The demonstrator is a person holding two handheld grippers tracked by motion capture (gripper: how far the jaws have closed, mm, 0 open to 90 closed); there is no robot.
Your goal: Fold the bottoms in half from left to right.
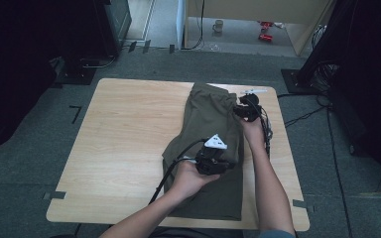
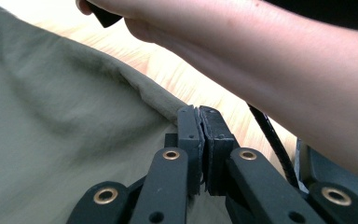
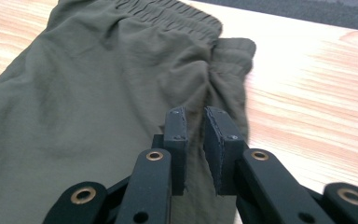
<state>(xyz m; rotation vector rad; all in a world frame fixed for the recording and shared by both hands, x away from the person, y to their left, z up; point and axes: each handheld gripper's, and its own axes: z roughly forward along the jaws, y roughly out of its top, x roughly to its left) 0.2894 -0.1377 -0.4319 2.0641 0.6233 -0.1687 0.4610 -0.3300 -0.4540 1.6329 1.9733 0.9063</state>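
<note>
A pair of olive-green shorts lies folded lengthwise on the right half of the light wooden table, with the elastic waistband at the far end. My left gripper rests on the middle of the shorts near their right edge. In its own view the jaws are shut, tips at the cloth's folded edge; I cannot tell if cloth is pinched. My right gripper sits by the waistband's right corner. Its jaws stand slightly apart just over the cloth, with fabric visible through the narrow gap.
Bare wood runs along the right of the shorts to the table's edge. The person's right forearm crosses close above the left gripper. Cables lie on the dark floor at the right; a mug stands far back.
</note>
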